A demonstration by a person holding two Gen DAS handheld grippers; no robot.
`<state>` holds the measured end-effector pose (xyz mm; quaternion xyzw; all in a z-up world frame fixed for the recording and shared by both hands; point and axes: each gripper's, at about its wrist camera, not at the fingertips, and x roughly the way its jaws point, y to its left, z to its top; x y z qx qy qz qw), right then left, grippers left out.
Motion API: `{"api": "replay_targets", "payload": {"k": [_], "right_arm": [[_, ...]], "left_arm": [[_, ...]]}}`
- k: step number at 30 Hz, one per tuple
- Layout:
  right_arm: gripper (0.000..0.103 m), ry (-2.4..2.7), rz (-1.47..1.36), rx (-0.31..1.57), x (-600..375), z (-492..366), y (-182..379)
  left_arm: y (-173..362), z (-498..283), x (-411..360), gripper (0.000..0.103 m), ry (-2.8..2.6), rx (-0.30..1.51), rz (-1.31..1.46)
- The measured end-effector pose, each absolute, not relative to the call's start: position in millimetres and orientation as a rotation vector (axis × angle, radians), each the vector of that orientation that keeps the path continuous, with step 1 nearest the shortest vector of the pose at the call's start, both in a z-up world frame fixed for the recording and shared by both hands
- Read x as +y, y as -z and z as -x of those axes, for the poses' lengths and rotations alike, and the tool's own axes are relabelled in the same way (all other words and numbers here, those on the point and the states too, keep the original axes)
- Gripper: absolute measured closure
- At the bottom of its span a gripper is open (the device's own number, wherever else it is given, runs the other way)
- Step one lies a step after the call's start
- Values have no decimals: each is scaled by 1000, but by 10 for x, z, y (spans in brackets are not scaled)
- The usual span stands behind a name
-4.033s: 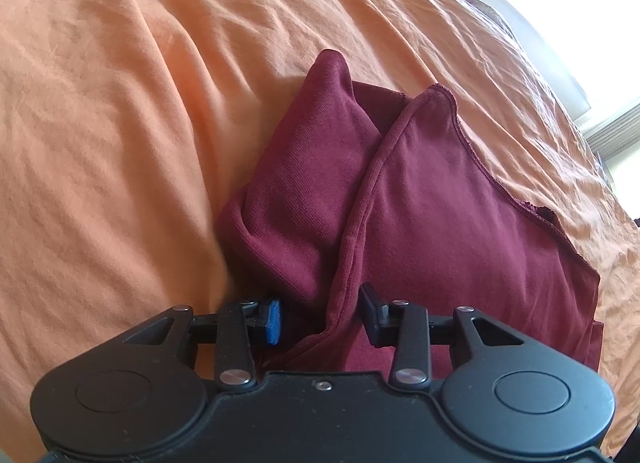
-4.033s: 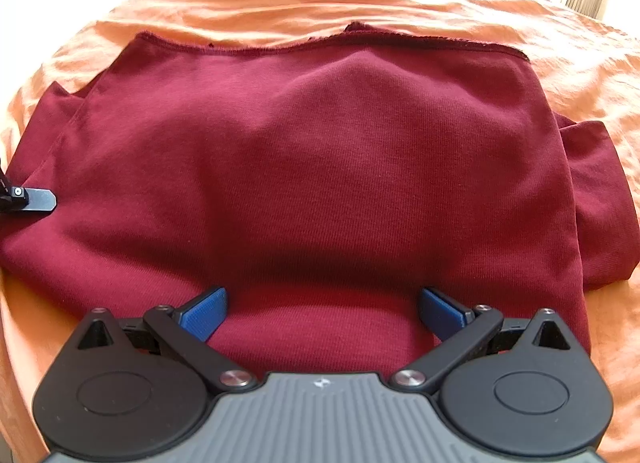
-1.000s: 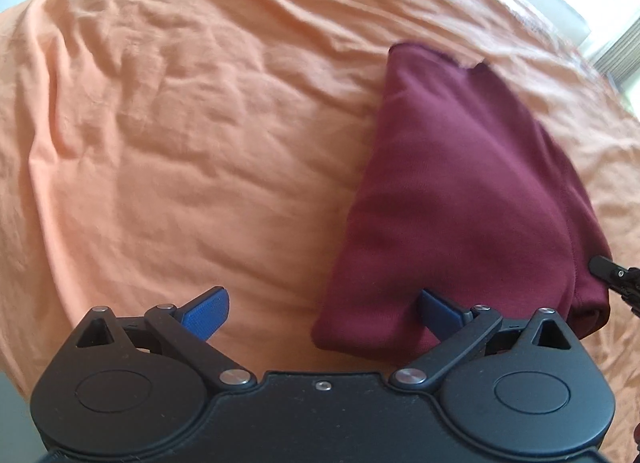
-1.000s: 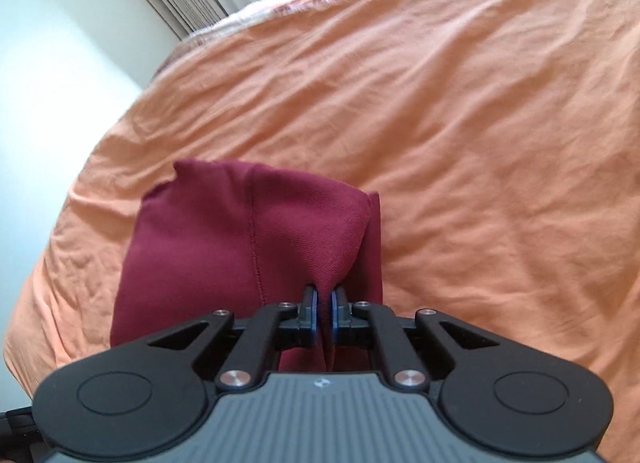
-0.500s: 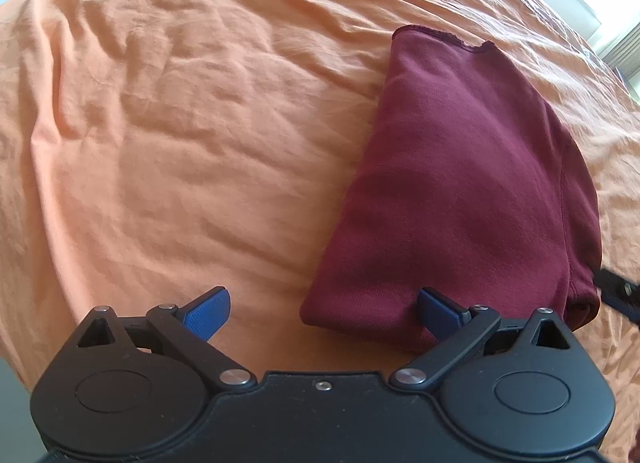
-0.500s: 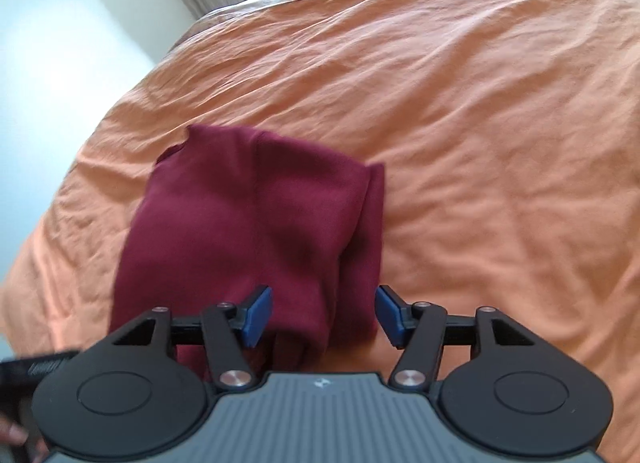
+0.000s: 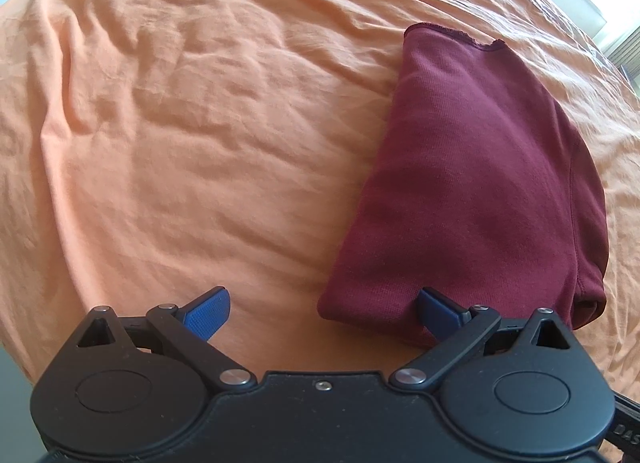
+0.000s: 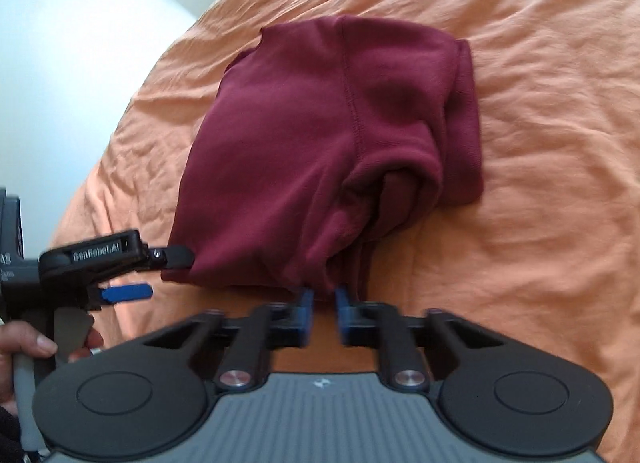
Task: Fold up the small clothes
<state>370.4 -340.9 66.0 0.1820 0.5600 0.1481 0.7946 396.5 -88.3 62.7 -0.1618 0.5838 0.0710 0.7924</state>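
Observation:
A folded maroon garment (image 7: 480, 183) lies on the orange bed sheet (image 7: 180, 123), right of centre in the left wrist view. My left gripper (image 7: 323, 311) is open wide, and its right finger (image 7: 438, 311) touches the garment's near edge with nothing between the pads. In the right wrist view the garment (image 8: 300, 123) is a thick bundle whose folds run down to my right gripper (image 8: 324, 303). Its pads stand almost together, pinching the garment's near edge at their tips. The left gripper (image 8: 160, 273) shows at the bundle's near left corner.
Wrinkled orange sheet (image 8: 540, 143) covers the whole bed, with wide bare stretches on both sides of the garment. A person's hand (image 8: 24, 347) holds the left gripper's handle. A pale wall and a bright window lie beyond the bed.
The right gripper let go of the garment half a second ago and has now closed again on its near edge, closer in. The left gripper stays open and has shifted slightly.

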Motion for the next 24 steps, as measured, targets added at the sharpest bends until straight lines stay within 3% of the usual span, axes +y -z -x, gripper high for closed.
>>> {"api": "replay_targets", "payload": {"k": [6, 8, 18, 24], "right_arm": [[96, -317, -283, 1205, -3429, -3635, -739], [103, -303, -287, 1216, -3454, -3620, -723], [102, -281, -318, 1215, -3539, -3554, -728], [93, -261, -317, 1201, -3520, -3524, -765]], "left_arm": [[-636, -3953, -897, 3, -156, 1254, 343], [-636, -3945, -896, 3, -158, 1253, 344], [-652, -3902, -878, 3, -162, 1256, 340], [-687, -3863, -897, 2, -162, 1252, 326]]}}
